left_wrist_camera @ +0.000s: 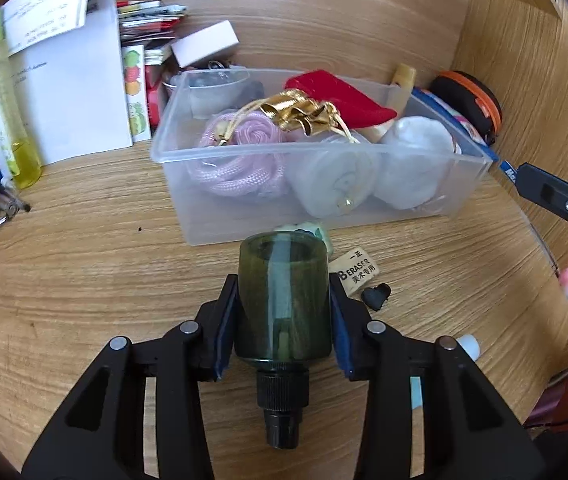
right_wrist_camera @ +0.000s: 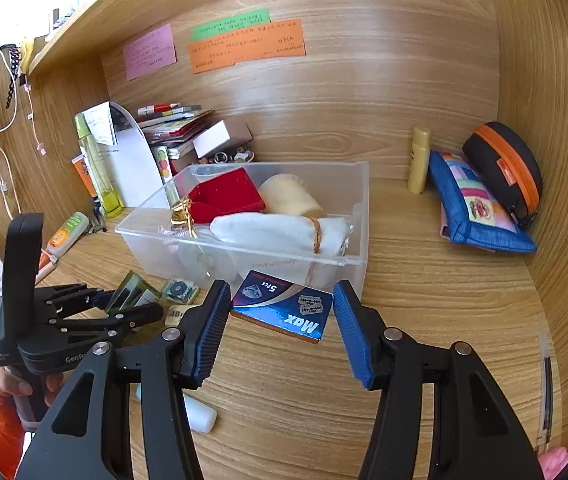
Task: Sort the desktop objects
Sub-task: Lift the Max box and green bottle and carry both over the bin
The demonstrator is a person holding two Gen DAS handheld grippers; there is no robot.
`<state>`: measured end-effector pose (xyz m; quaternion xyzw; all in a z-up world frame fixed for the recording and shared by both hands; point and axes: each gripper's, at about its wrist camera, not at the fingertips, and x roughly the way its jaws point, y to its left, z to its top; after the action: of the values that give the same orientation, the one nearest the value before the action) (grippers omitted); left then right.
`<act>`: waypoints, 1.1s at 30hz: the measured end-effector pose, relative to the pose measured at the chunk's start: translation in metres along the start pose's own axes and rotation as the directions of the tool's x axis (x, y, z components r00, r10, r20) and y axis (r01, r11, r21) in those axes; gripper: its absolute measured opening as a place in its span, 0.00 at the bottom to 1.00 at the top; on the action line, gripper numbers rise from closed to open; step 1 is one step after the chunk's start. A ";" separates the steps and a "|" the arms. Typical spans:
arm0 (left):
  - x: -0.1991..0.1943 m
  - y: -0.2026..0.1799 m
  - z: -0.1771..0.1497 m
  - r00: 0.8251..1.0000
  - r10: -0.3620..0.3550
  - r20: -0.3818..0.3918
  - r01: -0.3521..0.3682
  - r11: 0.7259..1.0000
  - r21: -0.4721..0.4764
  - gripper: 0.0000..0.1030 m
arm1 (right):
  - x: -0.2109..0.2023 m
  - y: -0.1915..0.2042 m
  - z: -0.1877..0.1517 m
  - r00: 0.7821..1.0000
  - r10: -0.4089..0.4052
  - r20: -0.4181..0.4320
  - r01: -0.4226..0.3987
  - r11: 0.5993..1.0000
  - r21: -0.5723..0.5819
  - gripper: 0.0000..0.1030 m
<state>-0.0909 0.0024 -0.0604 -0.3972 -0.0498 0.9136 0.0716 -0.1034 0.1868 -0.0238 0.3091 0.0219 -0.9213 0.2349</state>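
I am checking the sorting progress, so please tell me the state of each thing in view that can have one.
green bottle: capped, lying between the left gripper pads, gripped
razor blade box: closed, flat on desk, between the open right gripper fingers, untouched
clear bin: lidless, holding pouches and cords
black case: zipped shut

Both wrist views look down, close, sharing the clear bin (left_wrist_camera: 243, 152) (right_wrist_camera: 360, 208)

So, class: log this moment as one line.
left gripper: shut on green bottle | right gripper: open, around Max blade box | clear bin: behind
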 end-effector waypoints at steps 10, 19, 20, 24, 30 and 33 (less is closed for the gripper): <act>-0.049 0.011 0.019 0.989 -0.002 0.150 0.006 1.000 -0.028 0.40 | -0.004 0.005 0.027 0.999 -0.008 0.048 0.010 0.999 -0.051 0.48; -0.061 0.025 0.054 0.983 -0.027 0.184 0.038 0.998 -0.055 0.40 | 0.000 0.007 0.056 0.996 0.011 0.088 -0.004 0.997 -0.075 0.48; -0.063 0.026 0.060 0.981 -0.027 0.191 0.038 0.998 -0.054 0.40 | 0.002 0.007 0.058 0.996 0.010 0.089 -0.003 0.997 -0.077 0.48; -0.068 0.028 0.078 0.975 -0.034 0.218 0.044 0.998 -0.045 0.40 | 0.010 0.006 0.068 0.996 0.012 0.084 -0.005 0.997 -0.079 0.48; -0.061 0.028 0.104 0.970 -0.075 0.231 0.084 0.996 -0.030 0.40 | 0.030 0.000 0.080 0.998 -0.004 0.059 0.008 0.997 -0.078 0.48; -0.051 0.028 0.113 0.973 -0.075 0.219 0.084 0.996 -0.029 0.40 | 0.042 -0.006 0.085 0.999 0.001 0.040 0.001 0.998 -0.062 0.48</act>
<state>-0.1421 -0.0376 0.0492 -0.2937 -0.0908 0.9469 0.0946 -0.1830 0.1592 0.0205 0.2830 0.0458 -0.9262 0.2447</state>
